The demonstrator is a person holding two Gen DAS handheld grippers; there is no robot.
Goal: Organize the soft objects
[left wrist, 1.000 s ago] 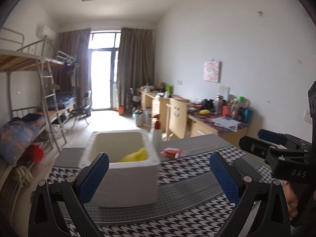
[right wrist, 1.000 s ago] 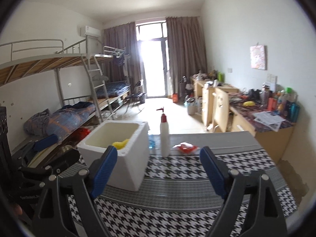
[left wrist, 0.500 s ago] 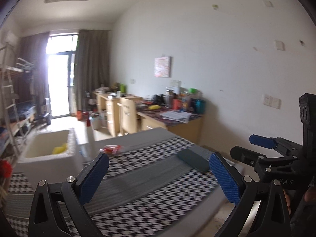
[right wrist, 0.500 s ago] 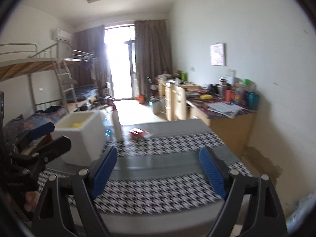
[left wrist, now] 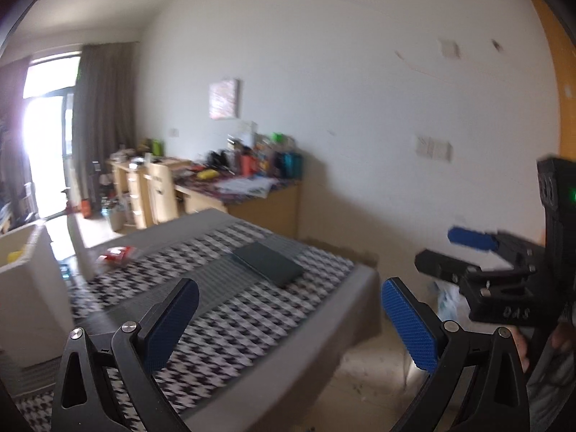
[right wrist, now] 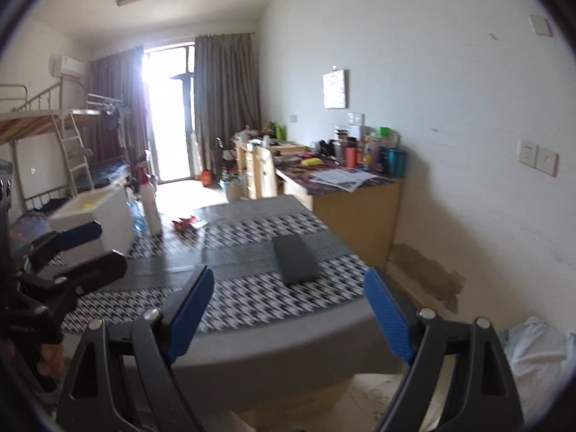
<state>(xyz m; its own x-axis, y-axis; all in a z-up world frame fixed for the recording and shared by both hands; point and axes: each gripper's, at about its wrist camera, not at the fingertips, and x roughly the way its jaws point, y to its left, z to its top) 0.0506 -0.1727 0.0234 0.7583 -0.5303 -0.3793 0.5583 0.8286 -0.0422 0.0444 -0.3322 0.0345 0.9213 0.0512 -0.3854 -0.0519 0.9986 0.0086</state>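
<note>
A dark grey flat pad (left wrist: pixel 268 260) lies on the houndstooth tablecloth (left wrist: pixel 230 327) near the table's right end; it also shows in the right wrist view (right wrist: pixel 296 259). A white foam box (right wrist: pixel 94 214) with a yellow soft thing (left wrist: pixel 14 255) inside stands at the table's left. My left gripper (left wrist: pixel 288 324) is open and empty above the table's near edge. My right gripper (right wrist: pixel 288 313) is open and empty, level with the near right corner. A pale cloth (right wrist: pixel 536 352) lies on the floor at right.
A white spray bottle (right wrist: pixel 149 203) and a red packet (right wrist: pixel 185 222) sit beside the box. A cluttered wooden desk (right wrist: pixel 345 194) stands against the right wall beyond the table. A bunk bed (right wrist: pixel 61 144) is at far left.
Both views have swung to the right, away from the foam box. The grey pad and the table's right end have come into view. Both grippers stay open.
</note>
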